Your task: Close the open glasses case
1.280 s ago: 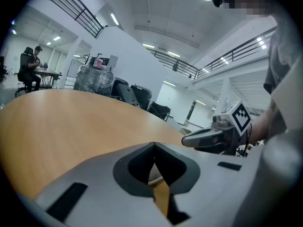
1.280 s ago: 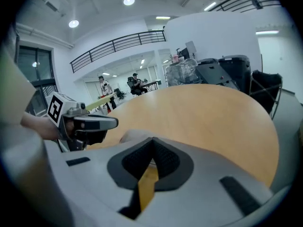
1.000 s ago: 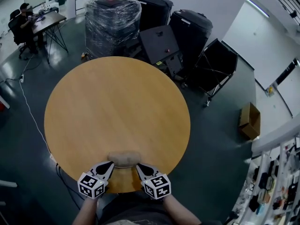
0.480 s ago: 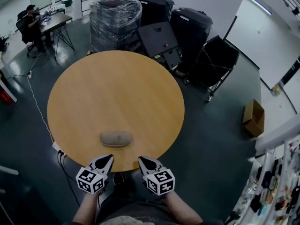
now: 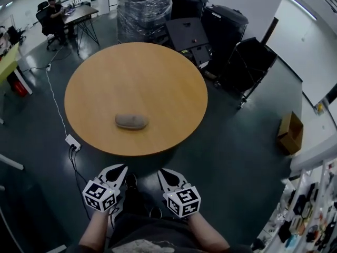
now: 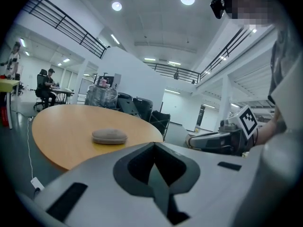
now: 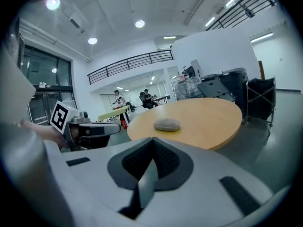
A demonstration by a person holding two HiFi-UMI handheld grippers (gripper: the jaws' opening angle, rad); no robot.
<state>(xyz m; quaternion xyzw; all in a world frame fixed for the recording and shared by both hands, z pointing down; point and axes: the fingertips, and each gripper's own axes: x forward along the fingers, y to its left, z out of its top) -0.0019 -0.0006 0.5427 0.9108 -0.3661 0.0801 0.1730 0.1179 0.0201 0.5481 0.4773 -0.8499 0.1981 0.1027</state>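
A grey oval glasses case (image 5: 131,121) lies shut on the round wooden table (image 5: 158,73), near its front edge. It also shows in the left gripper view as the case (image 6: 109,136) and in the right gripper view as the case (image 7: 166,124). Both grippers hang over the dark floor, well short of the table. My left gripper (image 5: 118,168) is shut and holds nothing. My right gripper (image 5: 164,172) is likewise shut and empty. In each gripper view the jaws meet at the tip: left gripper (image 6: 154,145), right gripper (image 7: 152,140).
A white power strip (image 5: 72,142) with a cable lies on the floor by the table's left front. Behind the table stand a wrapped pallet (image 5: 143,12), black bins (image 5: 226,28) and a folding cart (image 5: 253,62). A cardboard box (image 5: 292,132) sits right. A person sits at a far desk (image 5: 79,15).
Both grippers have drawn back from either side of the case and now hang off the table's front edge. The case stays on the table. The view has backed away.
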